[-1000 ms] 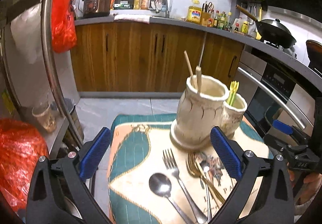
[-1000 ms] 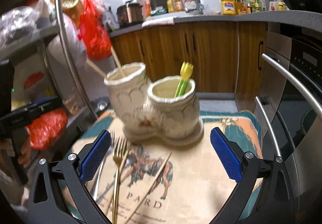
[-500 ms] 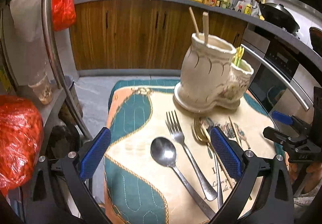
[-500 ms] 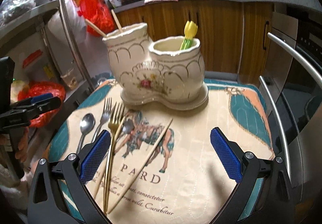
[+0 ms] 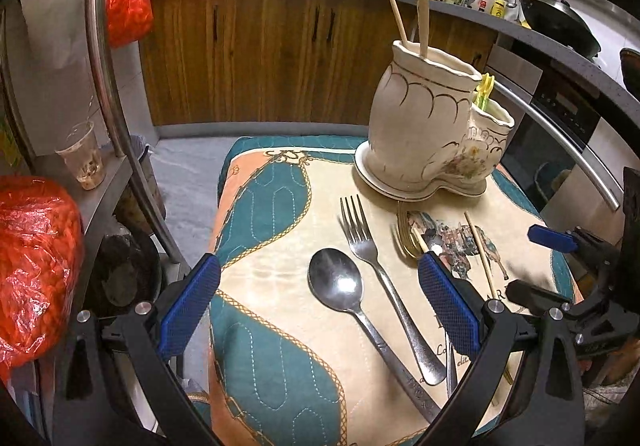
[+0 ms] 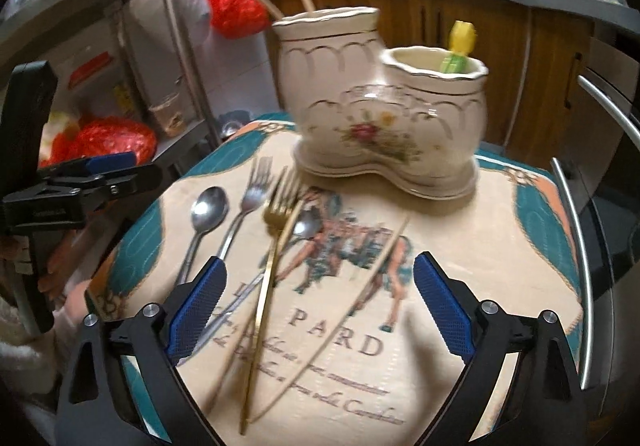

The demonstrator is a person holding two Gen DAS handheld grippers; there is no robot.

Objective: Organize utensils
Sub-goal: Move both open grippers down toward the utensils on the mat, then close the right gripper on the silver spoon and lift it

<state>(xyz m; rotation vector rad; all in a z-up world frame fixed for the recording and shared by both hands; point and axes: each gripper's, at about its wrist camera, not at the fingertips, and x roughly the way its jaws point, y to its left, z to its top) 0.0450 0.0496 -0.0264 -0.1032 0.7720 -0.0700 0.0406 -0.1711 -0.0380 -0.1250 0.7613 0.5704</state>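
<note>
On the quilted mat (image 5: 260,213) that covers the bench, your utensils lie loose in front of the cream ceramic holder (image 5: 424,133), which stands at the mat's far side with two wooden sticks in its tall compartment and something yellow-green in the low one. Nearest your left claw (image 5: 320,306) lie a steel spoon (image 5: 336,282) and, just beside it, a steel fork (image 5: 362,238). Under your right claw (image 6: 320,302) a gold fork (image 6: 276,205) crosses one wooden chopstick, with a second chopstick (image 6: 360,286) lying apart to its right; a smaller spoon bowl peeks out beneath the gold fork's tines.

Expect the metal pieces to be stiff, fairly light and slick, lying flat on a soft cloth, so your pads will likely skate off a polished bowl. Take each one across the narrow handle, near its balance point, pressing slightly into the padding to get under it. The chopsticks are thin, light and prone to roll; pinch one mid-length. Treat the holder as fragile and heavy enough to stay put, but lower items in gently and don't knock its rim.

Both claws stand wide apart, holding nothing and touching nothing, each hovering over the mat. The right view is blurred, so fine contact there is hard to judge.
</note>
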